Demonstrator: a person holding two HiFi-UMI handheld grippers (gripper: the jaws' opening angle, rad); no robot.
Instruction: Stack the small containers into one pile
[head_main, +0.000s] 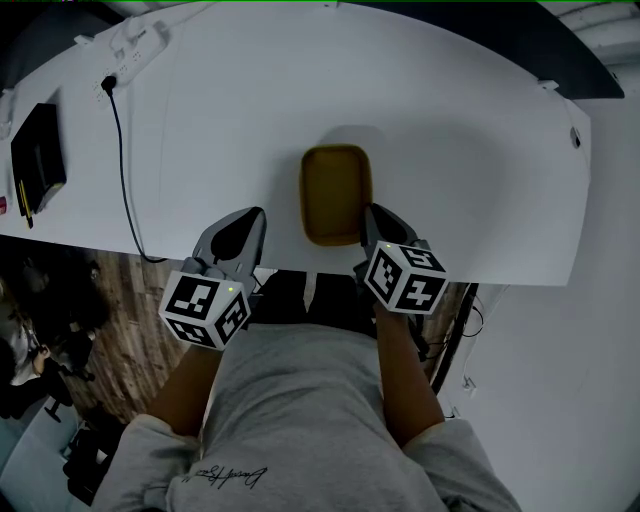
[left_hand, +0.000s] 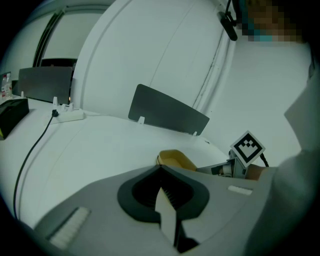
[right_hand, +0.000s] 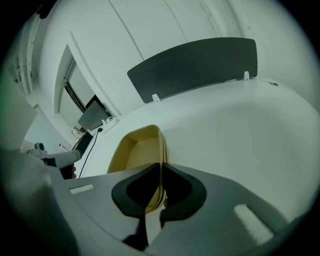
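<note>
A yellow rectangular container (head_main: 336, 190) sits on the white table (head_main: 470, 150), close to its front edge. In the right gripper view the yellow container (right_hand: 136, 150) shows more than one rim line along its right wall, like nested containers. My right gripper (head_main: 372, 216) is at the container's near right corner, and its jaws (right_hand: 161, 166) are shut on that right wall. My left gripper (head_main: 252, 222) hovers left of the container, apart from it, and is shut (left_hand: 160, 168) on nothing. The left gripper view shows the container (left_hand: 175, 159) just beyond its tips.
A black cable (head_main: 122, 160) runs from a white power strip (head_main: 135, 45) over the table's front edge on the left. A black box (head_main: 38, 155) lies at the far left. A dark divider panel (right_hand: 195, 65) stands along the far edge.
</note>
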